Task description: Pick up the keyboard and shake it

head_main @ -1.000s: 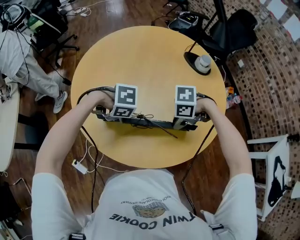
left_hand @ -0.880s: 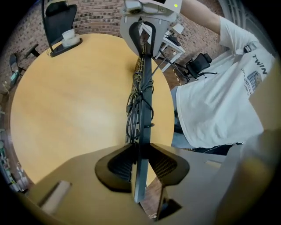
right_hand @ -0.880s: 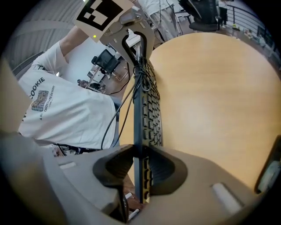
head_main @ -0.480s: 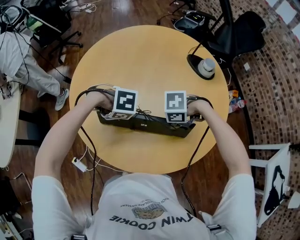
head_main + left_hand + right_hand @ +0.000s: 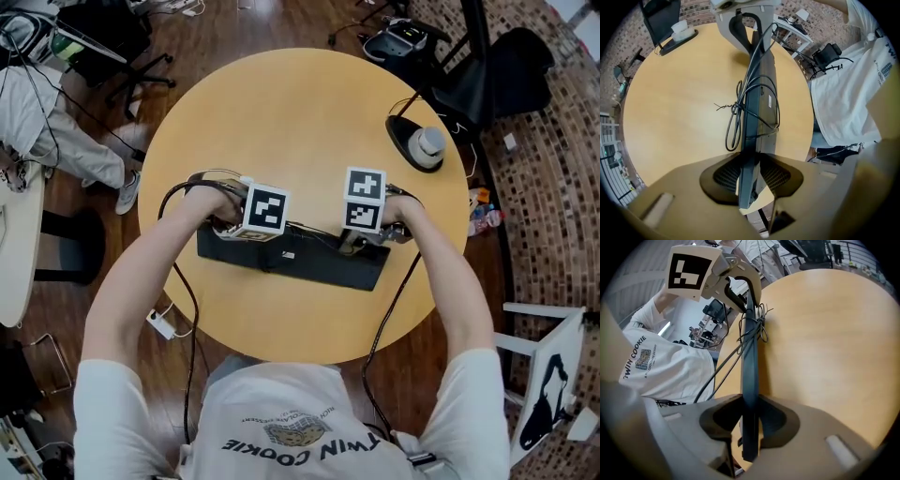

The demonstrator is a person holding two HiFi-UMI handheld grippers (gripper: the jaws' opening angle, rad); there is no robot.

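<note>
The round worktop was a smooth, matt sheet of pale wood tone. It lay below and beyond both tongs.

The keyboard was a long, thin, rigid slab of black plastic. It spanned the gap between the two tongs, with its long axis running straight from one to the other. Each gripper view therefore looked along its length and showed it edge-on, as a narrow dark blade. In the head view one broad flat face with a small pale label was turned up toward the camera. We judged the keyboard to be carried clear of the worktop, not resting on it.

The left tongs pinched one short end, with the ribbed black pads bearing on opposite faces of the slab. These jaws had just been opening slightly, with the keyboard between them and the pads in contact. The right tongs pinched the other short end in the same manner. Neither hand was nearer than the other, because each held its own end. We judged that any shake depends on both ends moving together along the same line. Otherwise the slab could twist in the pads, and the slackened left grip is where we would expect it to slip first.

The cable was thin, glossy black cord, coiled in a loose loop and cinched by a wire tie. It hung against the slab's face between the two tongs.
</note>
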